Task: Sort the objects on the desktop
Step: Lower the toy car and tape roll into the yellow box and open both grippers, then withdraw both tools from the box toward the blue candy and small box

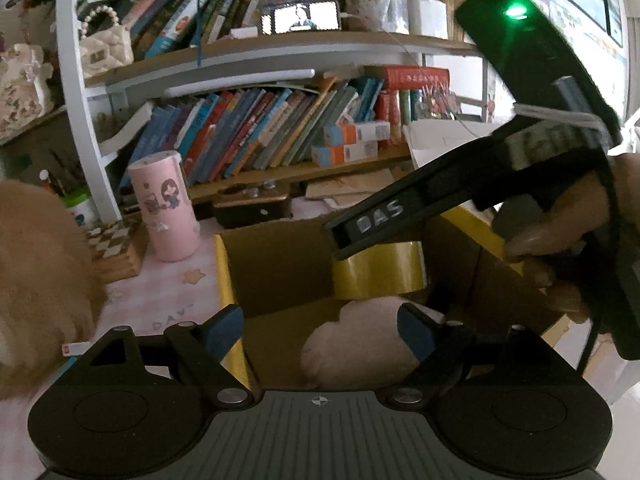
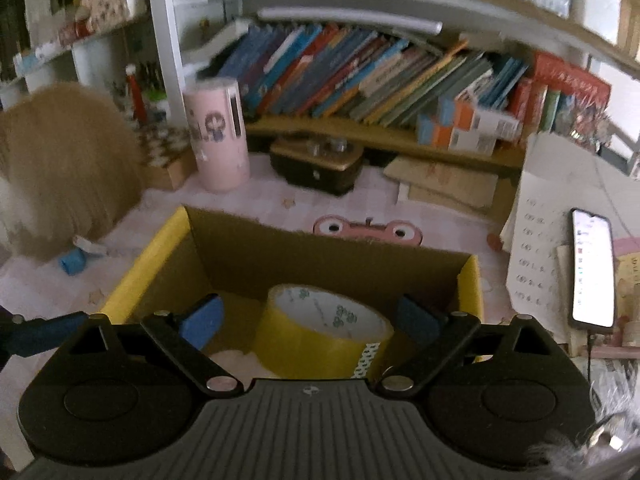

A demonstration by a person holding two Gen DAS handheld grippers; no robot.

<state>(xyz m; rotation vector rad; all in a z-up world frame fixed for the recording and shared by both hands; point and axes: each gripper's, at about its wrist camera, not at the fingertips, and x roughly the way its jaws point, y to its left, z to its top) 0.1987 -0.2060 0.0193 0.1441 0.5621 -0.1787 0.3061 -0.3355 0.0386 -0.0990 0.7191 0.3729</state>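
While both grippers hover over the box (image 2: 192, 240), we see their fingers spread.
Tape (image 2: 324, 330) and a pink plush (image 1: 352, 344) lie inside; left gripper (image 1: 322, 332), right gripper (image 2: 310, 320) hold nothing.

We count one cardboard box (image 2: 248, 248) with yellow-edged walls, holding one roll of yellow tape (image 2: 324, 332) and one pink plush item (image 1: 352, 344). On the desk we record one pink cylindrical container (image 2: 218, 132), one lit phone (image 2: 593, 268), one small blue cap-like object (image 2: 72, 262) and one fluffy tan toy (image 2: 68, 160). Two orange-and-white cartons (image 1: 352, 142) lie stacked on the lower shelf. Books are too many to tally.
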